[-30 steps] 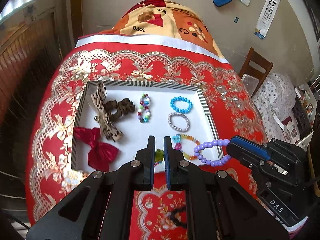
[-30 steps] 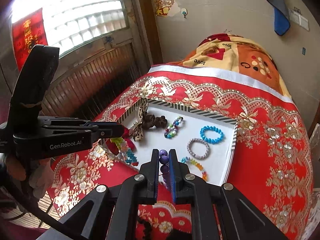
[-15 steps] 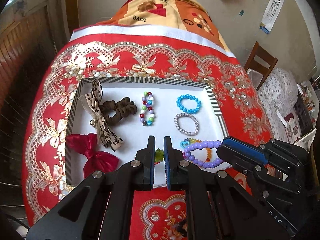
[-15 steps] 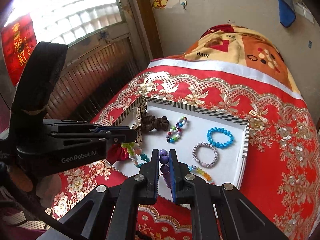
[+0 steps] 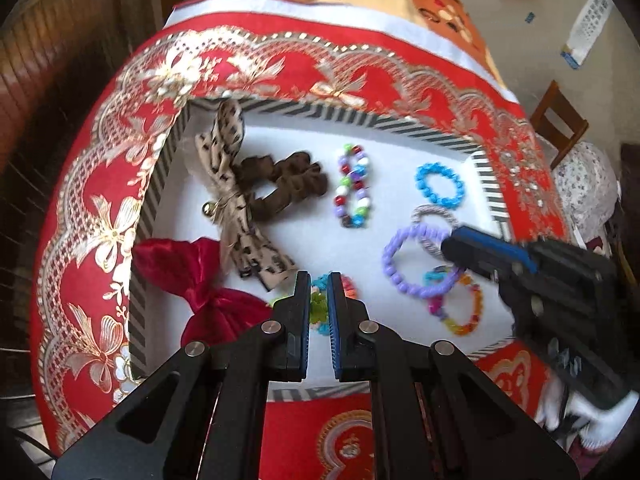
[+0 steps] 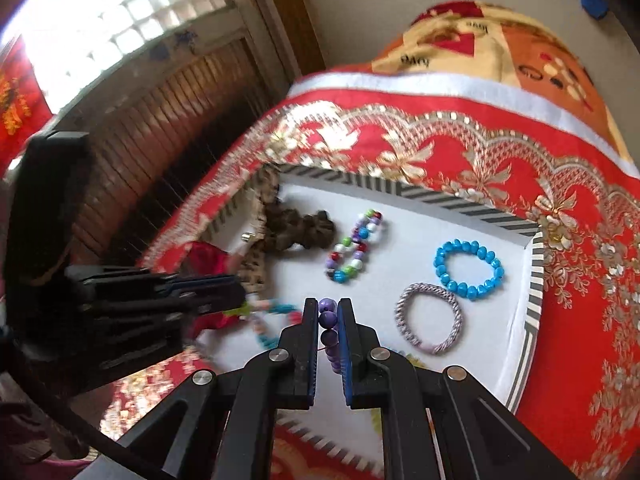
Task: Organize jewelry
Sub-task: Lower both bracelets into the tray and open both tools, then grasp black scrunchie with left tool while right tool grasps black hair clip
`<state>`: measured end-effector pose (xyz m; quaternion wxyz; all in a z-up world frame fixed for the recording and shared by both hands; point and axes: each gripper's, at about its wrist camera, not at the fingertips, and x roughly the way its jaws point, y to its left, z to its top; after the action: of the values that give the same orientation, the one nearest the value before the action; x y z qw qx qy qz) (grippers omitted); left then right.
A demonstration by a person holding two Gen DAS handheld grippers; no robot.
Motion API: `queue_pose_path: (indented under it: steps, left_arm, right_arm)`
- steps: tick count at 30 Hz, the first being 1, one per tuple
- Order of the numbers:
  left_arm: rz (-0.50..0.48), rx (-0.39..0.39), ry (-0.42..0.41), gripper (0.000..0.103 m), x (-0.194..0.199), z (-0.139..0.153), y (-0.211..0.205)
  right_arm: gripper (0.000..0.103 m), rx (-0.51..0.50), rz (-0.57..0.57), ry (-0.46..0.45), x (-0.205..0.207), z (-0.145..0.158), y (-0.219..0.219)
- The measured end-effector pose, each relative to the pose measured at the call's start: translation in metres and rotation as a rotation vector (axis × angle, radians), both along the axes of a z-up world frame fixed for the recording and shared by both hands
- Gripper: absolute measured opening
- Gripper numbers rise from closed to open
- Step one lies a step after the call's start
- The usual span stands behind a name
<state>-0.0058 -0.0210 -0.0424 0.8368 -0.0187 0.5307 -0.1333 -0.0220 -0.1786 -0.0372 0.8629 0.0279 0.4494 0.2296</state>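
Observation:
A white tray with a striped rim (image 5: 360,118) lies on the red cloth. My left gripper (image 5: 319,280) is shut on a multicolour bead bracelet (image 5: 320,308) and holds it over the tray's near middle. My right gripper (image 6: 329,306) is shut on a purple bead bracelet (image 5: 400,264), which hangs over the tray's right side; the bracelet also shows between the pads in the right wrist view (image 6: 329,322). In the tray lie a blue bracelet (image 5: 439,184), a silver one (image 6: 430,324), a mixed-bead one (image 5: 352,192), a rainbow one (image 5: 460,308), a brown scrunchie (image 5: 288,184), a leopard bow (image 5: 236,196) and a red bow (image 5: 200,276).
The red embroidered cloth (image 5: 100,220) covers the table and drops off at the left toward a dark wooden wall (image 6: 140,120). A folded orange blanket (image 6: 500,52) lies beyond the tray. A wooden chair (image 5: 560,120) stands at the far right.
Both grippers have moved forward over the tray with their bracelets. The purple bracelet now hangs over the silver and rainbow ones, and the multicolour one is over the tray's near middle.

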Motion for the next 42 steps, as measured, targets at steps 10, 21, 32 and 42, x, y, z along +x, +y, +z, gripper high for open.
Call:
queue_pose_path:
  steps: [10, 21, 32, 42]
  left_arm:
    - [0.01, 0.032, 0.011, 0.007, 0.01, -0.017, -0.005]
    - [0.015, 0.076, -0.035, 0.039, 0.004, -0.019, -0.009]
    - [0.043, 0.146, -0.082, 0.039, -0.028, -0.006, -0.008]
    - [0.031, 0.151, -0.101, 0.039, -0.066, 0.002, -0.012]
  right_arm:
    - [0.009, 0.008, -0.044, 0.095, 0.052, -0.042, -0.005]
    - [0.024, 0.006, -0.083, 0.06, 0.029, -0.026, -0.02]
    - [0.037, 0.008, -0.14, -0.027, -0.034, 0.005, -0.025]
    - [0.038, 0.002, -0.187, -0.032, -0.078, 0.012, -0.032]
